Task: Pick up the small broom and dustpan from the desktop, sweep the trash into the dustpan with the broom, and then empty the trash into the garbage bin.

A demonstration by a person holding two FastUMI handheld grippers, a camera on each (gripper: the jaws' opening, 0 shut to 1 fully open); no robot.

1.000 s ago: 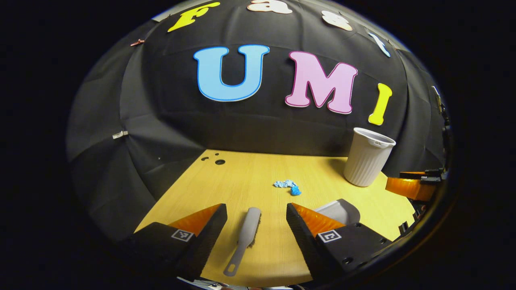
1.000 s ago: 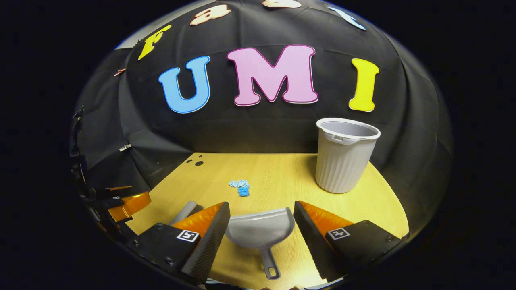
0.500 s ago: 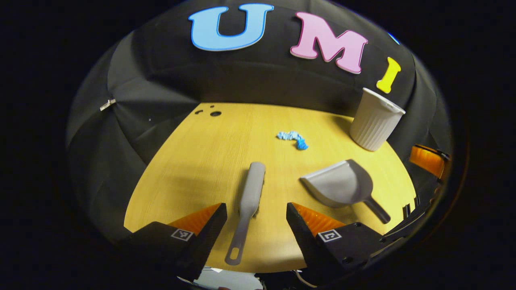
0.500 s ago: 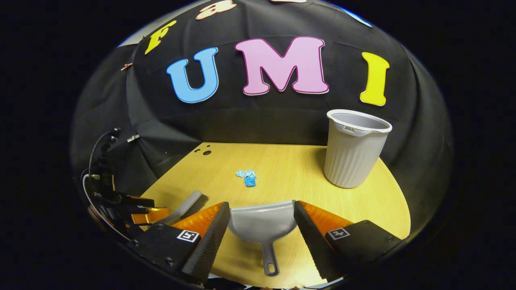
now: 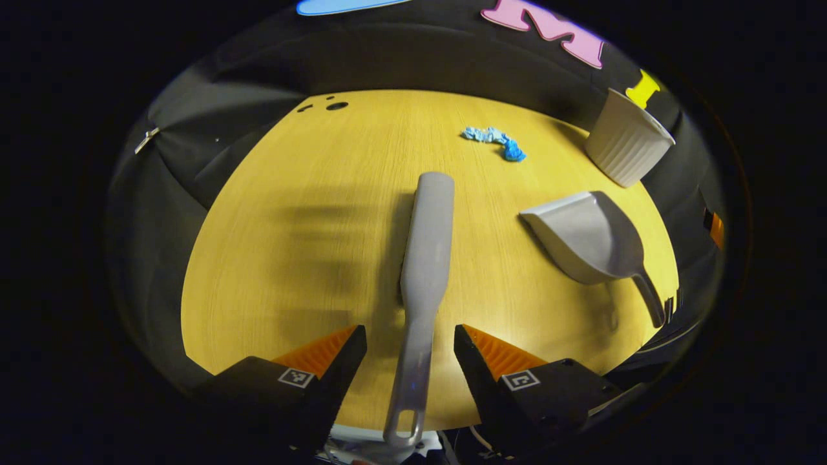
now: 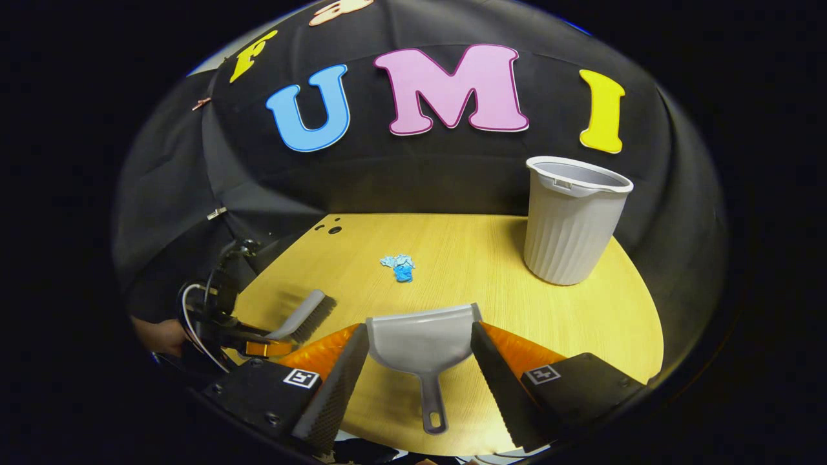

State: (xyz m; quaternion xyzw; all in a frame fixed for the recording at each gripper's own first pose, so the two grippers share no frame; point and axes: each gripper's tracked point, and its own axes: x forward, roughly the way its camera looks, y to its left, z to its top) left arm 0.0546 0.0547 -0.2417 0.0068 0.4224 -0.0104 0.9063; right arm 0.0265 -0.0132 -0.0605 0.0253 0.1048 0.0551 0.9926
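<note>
A grey small broom lies on the yellow desktop, and its handle runs down between the fingers of my left gripper, which is open and straddles it without touching. To the right lies the grey dustpan. In the right gripper view the dustpan lies with its pan between the fingers of my open right gripper and its handle pointing toward me. Blue crumpled trash sits mid-table. The broom and the left gripper show at lower left.
A ribbed grey garbage bin stands upright at the back right of the table, also seen from the left gripper view. Small holes mark the table's back left corner. A hand holds the left gripper.
My left gripper has tilted downward and come over the broom, whose handle now lies between its fingers. The right gripper has shifted slightly, showing more of the dustpan and its handle.
</note>
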